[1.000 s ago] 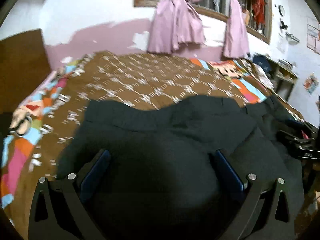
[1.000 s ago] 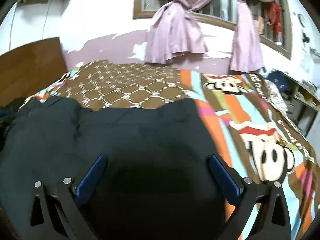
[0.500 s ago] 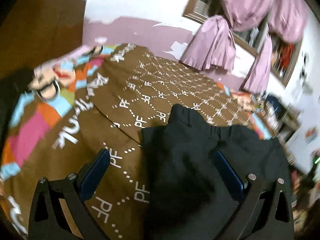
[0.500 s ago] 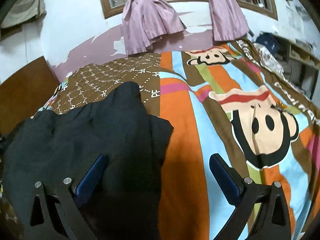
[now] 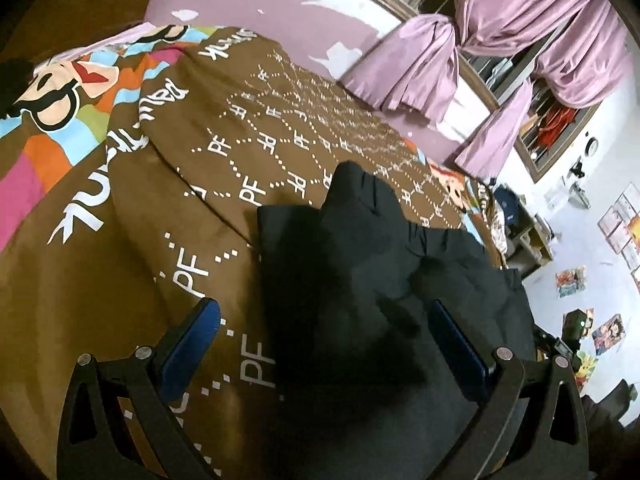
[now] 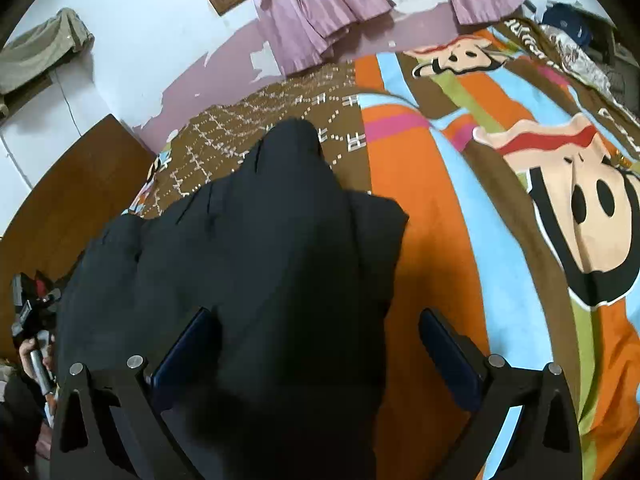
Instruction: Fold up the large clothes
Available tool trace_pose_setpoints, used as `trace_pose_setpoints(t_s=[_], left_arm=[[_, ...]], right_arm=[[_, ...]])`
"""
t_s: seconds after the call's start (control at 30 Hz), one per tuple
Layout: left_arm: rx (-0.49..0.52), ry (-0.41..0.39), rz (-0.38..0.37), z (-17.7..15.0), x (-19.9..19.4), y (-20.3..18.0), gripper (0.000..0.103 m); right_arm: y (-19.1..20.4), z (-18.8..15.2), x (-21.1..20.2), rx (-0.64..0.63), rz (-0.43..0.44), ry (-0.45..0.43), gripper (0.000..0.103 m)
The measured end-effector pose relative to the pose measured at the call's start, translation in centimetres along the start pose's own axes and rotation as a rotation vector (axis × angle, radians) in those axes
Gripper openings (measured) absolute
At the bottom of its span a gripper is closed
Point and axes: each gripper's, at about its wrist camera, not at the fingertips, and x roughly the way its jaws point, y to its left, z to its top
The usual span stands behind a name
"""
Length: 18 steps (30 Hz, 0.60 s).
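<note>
A large black garment (image 5: pixel 360 280) lies bunched on the bed, with a raised peak at its far edge. It also shows in the right wrist view (image 6: pixel 256 264). My left gripper (image 5: pixel 324 332) is open over the garment's left edge; its left blue pad (image 5: pixel 192 340) is over the brown cover and its right pad (image 5: pixel 456 344) over the cloth. My right gripper (image 6: pixel 316 340) is open over the garment's right part, its right pad (image 6: pixel 448 356) near the cloth's right edge. Neither gripper holds anything.
The bed carries a brown patterned cover (image 5: pixel 256 128) and a colourful cartoon sheet (image 6: pixel 520 168). Pink curtains (image 5: pixel 500 28) hang at the window behind. A wooden headboard (image 6: pixel 68 200) stands at the left. Shelves and clutter (image 5: pixel 532 236) are to the right of the bed.
Both grippers have swung outward and tilted, the left toward the garment's left edge, the right toward its right edge. The garment now shows a raised peak at its far edge.
</note>
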Motion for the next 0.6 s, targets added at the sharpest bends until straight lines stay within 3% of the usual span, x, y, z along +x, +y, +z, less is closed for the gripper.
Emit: trace_pose_setpoints(t_s=[0.33,0.6], left_arm=[[-0.004,0.141,-0.005,-1.3,3.6,0.3,0.102],[-0.028,0.165,-0.022,-1.6,4.0,1.0,0.102]], right_arm=[[-2.4,-1.2,1.9,0.109,0.093,0.072,0.103],[-3.5,-1.6,2.6,0.161,0.172,0.08,0.103]])
